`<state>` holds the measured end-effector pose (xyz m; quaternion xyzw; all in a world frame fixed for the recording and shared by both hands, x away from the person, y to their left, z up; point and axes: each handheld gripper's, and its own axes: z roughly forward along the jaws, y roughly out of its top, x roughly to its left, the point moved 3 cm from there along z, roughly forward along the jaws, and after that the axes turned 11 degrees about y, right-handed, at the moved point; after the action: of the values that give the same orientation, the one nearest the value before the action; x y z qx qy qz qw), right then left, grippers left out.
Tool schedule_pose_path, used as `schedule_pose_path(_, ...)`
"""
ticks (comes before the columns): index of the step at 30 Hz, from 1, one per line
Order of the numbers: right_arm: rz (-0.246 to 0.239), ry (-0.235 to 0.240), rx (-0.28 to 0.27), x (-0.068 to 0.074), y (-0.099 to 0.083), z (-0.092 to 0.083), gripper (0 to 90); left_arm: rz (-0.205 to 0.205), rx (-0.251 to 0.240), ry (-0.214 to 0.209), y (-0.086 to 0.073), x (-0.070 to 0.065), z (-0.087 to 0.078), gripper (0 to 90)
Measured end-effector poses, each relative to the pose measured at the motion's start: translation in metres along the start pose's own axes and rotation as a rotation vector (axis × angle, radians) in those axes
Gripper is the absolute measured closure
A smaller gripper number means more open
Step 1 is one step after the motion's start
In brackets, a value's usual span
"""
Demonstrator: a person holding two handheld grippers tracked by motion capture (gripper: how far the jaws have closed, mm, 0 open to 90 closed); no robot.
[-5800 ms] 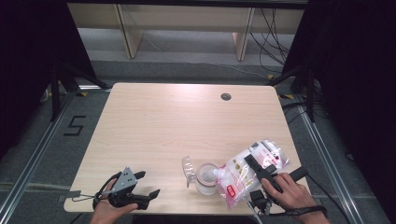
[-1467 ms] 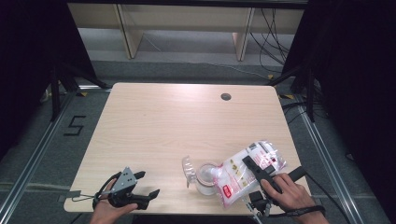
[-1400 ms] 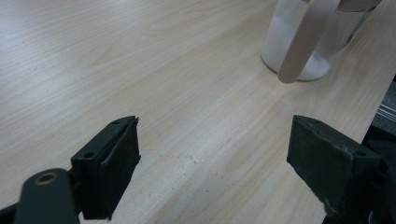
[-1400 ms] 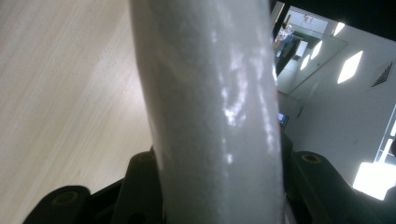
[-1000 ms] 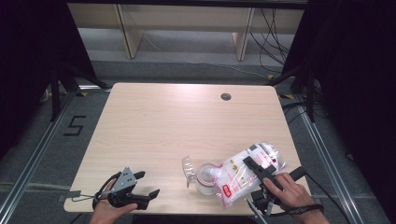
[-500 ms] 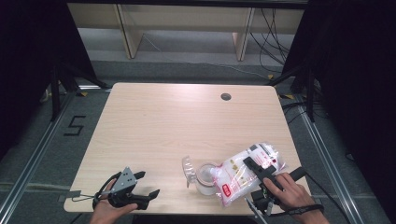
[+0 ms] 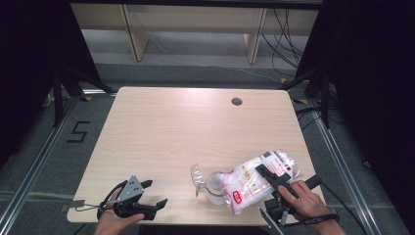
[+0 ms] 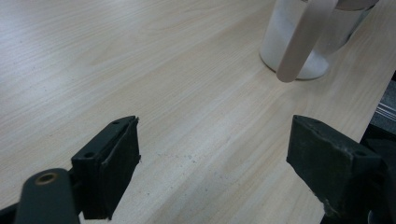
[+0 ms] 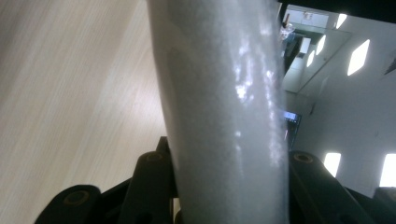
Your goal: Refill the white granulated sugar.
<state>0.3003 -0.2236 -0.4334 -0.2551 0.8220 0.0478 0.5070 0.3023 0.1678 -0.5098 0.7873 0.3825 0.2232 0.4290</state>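
— Right-hand tongs [image 7: 264,174] first: what are they doing?

— They are clamping the white bag [image 7: 244,185]. Their jaws have just been closing, and in the right gripper view the bag is filling the whole gap between them, pressing on both pads. So they are narrowing onto it, not standing empty.

— And the left gripper [image 7: 155,192]?

— It is sitting wide, nothing between its jaws, at the near left corner of the table [image 7: 195,127]. Across the earlier high views it is not shifting at all.

— What is the tightening telling us about the work?

— I am reading it as the grasp being secured before the bag is lifted or tipped. The bag itself is lying almost where it was a second ago, so nothing is pouring yet.

— Where is the bag lying?

— It is resting near the front right of the table, its near end touching or just beside the clear jar [image 7: 214,185], whose lid [image 7: 198,175] is standing open on the left side.

— Which way is it pointing?

— Its long axis is running diagonally, from the near end by the jar, where the red label is showing, up to the far right. Which end is the mouth, I am not able to tell.
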Motion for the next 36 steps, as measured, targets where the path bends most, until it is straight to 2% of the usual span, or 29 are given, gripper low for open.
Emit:
schedule_pose_path(1, 0.031, -0.004, -0.043, -0.002, -0.003, 0.0, 66.6, 0.0, 0.002, 0.0, 0.0, 0.0, 0.0, 16.5)
schedule_pose_path(2, 0.031, -0.004, -0.043, -0.002, -0.003, 0.0, 66.6, 0.0, 0.002, 0.0, 0.0, 0.0, 0.0, 16.5)
schedule_pose_path(3, 0.089, -0.002, -0.065, 0.0, -0.006, 0.0, 66.9, 0.0, 0.001, 0.0, 0.0, 0.0, 0.0, 16.5)
schedule_pose_path(4, 0.089, -0.002, -0.065, 0.0, -0.006, 0.0, 66.9, 0.0, 0.001, 0.0, 0.0, 0.0, 0.0, 16.5)
schedule_pose_path(5, 0.13, 0.012, -0.094, 0.001, -0.009, 0.001, 67.1, 0.002, 0.005, 0.002, 0.0, 0.0, 0.0, 16.6)
schedule_pose_path(7, 0.131, -0.001, -0.112, 0.001, -0.01, 0.002, 67.2, 0.002, 0.005, 0.001, 0.0, 0.0, 0.0, 16.6)
schedule_pose_path(9, 0.205, 0.021, -0.147, 0.006, -0.013, 0.006, 67.5, 0.002, 0.005, 0.002, 0.0, 0.0, 0.0, 16.6)
schedule_pose_path(12, 0.22, 0.022, -0.172, 0.007, -0.015, 0.009, 67.7, 0.0, 0.002, 0.0, 0.0, 0.0, 0.0, 16.6)
schedule_pose_path(13, 0.253, 0.036, -0.175, 0.01, -0.017, 0.011, 67.9, 0.003, 0.006, 0.001, 0.0, 0.0, 0.0, 16.6)
schedule_pose_path(14, 0.253, 0.036, -0.175, 0.01, -0.017, 0.011, 67.9, 0.003, 0.006, 0.001, 0.0, 0.0, 0.0, 16.7)
schedule_pose_path(15, 0.283, 0.046, -0.191, 0.012, -0.02, 0.013, 68.1, 0.003, 0.004, 0.001, 0.0, 0.0, 0.0, 16.7)
schedule_pose_path(16, 0.349, 0.048, -0.208, 0.016, -0.021, 0.014, 68.2, 0.006, 0.007, 0.002, 0.0, 0.0, 0.0, 16.7)
schedule_pose_path(17, 0.344, 0.042, -0.215, 0.015, -0.023, 0.015, 68.2, 0.005, 0.005, 0.003, 0.0, 0.0, 0.0, 16.7)
schedule_pose_path(18, 0.307, 0.04, -0.219, 0.012, -0.025, 0.015, 68.3, 0.003, 0.007, 0.0, 0.0, 0.0, 0.0, 16.7)
schedule_pose_path(19, 0.401, 0.037, -0.224, 0.018, -0.025, 0.015, 68.4, 0.004, 0.008, 0.0, 0.0, 0.0, 0.0, 16.7)
schedule_pose_path(20, 0.401, 0.037, -0.224, 0.018, -0.025, 0.015, 68.4, 0.004, 0.008, 0.0, 0.0, 0.0, 0.0, 16.7)
schedule_pose_path(21, 0.371, 0.036, -0.227, 0.015, -0.029, 0.015, 68.4, 0.006, 0.008, -0.001, 0.0, 0.0, 0.0, 16.7)
schedule_pose_path(23, 0.447, 0.043, -0.248, 0.019, -0.031, 0.016, 68.5, 0.011, 0.011, 0.002, 0.0, 0.0, 0.0, 16.7)
schedule_pose_path(24, 0.433, 0.03, -0.258, 0.017, -0.032, 0.017, 68.6, 0.006, 0.009, 0.0, 0.0, 0.0, 0.0, 16.8)
schedule_pose_path(25, 0.482, 0.041, -0.264, 0.02, -0.033, 0.017, 68.6, 0.006, 0.009, 0.0, 0.0, 0.0, 0.0, 16.7)
schedule_pose_path(26, 0.437, 0.034, -0.278, 0.016, -0.034, 0.018, 68.6, 0.006, 0.009, -0.001, 0.0, 0.0, 0.0, 16.8)
schedule_pose_path(27, 0.437, 0.034, -0.278, 0.016, -0.034, 0.018, 68.6, 0.006, 0.009, -0.001, 0.0, 0.0, 0.0, 16.8)
schedule_pose_path(28, 0.524, 0.041, -0.291, 0.021, -0.036, 0.02, 68.8, 0.003, 0.011, -0.002, 0.0, 0.0, 0.0, 16.8)
schedule_pose_path(30, 0.508, 0.032, -0.299, 0.02, -0.037, 0.021, 68.8, 0.002, 0.011, -0.002, 0.0, 0.0, 0.0, 16.8)
schedule_pose_path(31, 0.558, 0.041, -0.321, 0.022, -0.038, 0.023, 68.9, 0.003, 0.012, -0.001, 0.0, 0.0, 0.0, 16.8)
schedule_pose_path(32, 0.558, 0.041, -0.321, 0.022, -0.038, 0.023, 68.9, 0.003, 0.012, -0.001, 0.0, 0.0, 0.0, 16.8)
schedule_pose_path(33, 0.613, 0.049, -0.338, 0.024, -0.039, 0.024, 69.0, 0.003, 0.012, -0.002, 0.0, 0.0, 0.0, 16.8)
schedule_pose_path(36, 0.632, 0.053, -0.355, 0.025, -0.04, 0.027, 69.0, 0.003, 0.012, -0.001, 0.0, 0.0, 0.0, 16.8)
